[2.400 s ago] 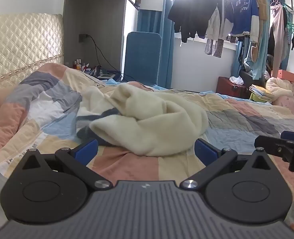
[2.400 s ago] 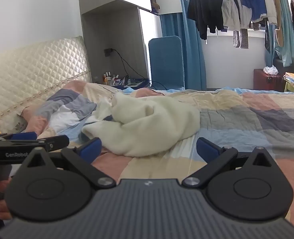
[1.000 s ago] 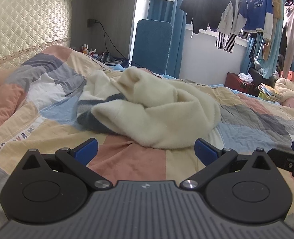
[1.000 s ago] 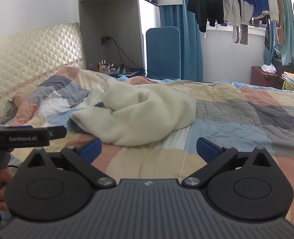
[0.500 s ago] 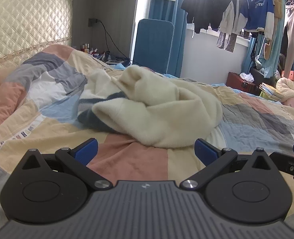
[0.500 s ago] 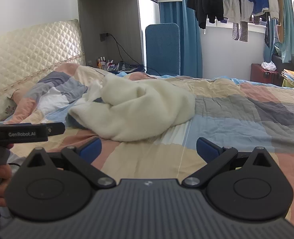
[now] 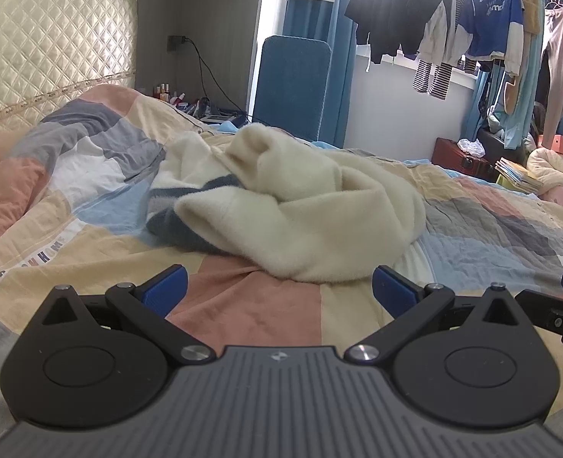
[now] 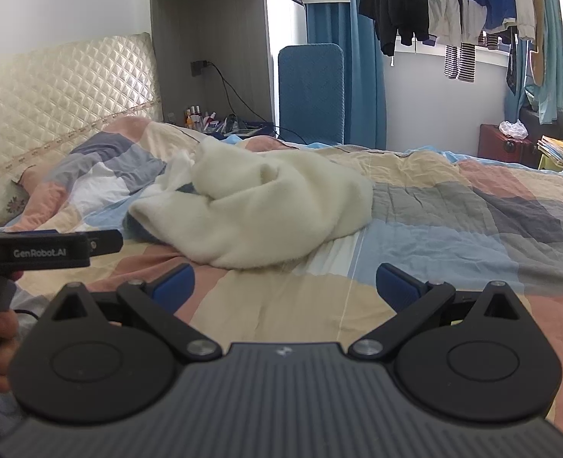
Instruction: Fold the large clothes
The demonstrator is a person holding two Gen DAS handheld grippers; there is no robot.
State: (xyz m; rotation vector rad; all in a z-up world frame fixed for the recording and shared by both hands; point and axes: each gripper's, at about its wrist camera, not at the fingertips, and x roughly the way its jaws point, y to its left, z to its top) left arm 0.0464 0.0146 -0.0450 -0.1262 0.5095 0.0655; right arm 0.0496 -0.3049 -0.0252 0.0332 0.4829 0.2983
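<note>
A cream fleece garment (image 7: 300, 206) with a dark blue stripe lies crumpled in a heap on the patchwork quilt (image 7: 243, 313). It also shows in the right wrist view (image 8: 266, 206). My left gripper (image 7: 279, 292) is open and empty, just short of the heap's near edge. My right gripper (image 8: 285, 284) is open and empty, a little in front of the heap and to its right. The left gripper's body shows at the left of the right wrist view (image 8: 44, 252).
A quilted headboard (image 7: 33, 76) stands at the left. A bedside shelf with small bottles (image 8: 201, 114) and a blue panel (image 8: 312, 91) are behind the bed. Clothes hang at the window (image 7: 453, 19). Bare quilt extends to the right (image 8: 491, 221).
Both grippers have moved closer to the garment heap, which now looks larger in both views. Both stay open. The garment has not moved.
</note>
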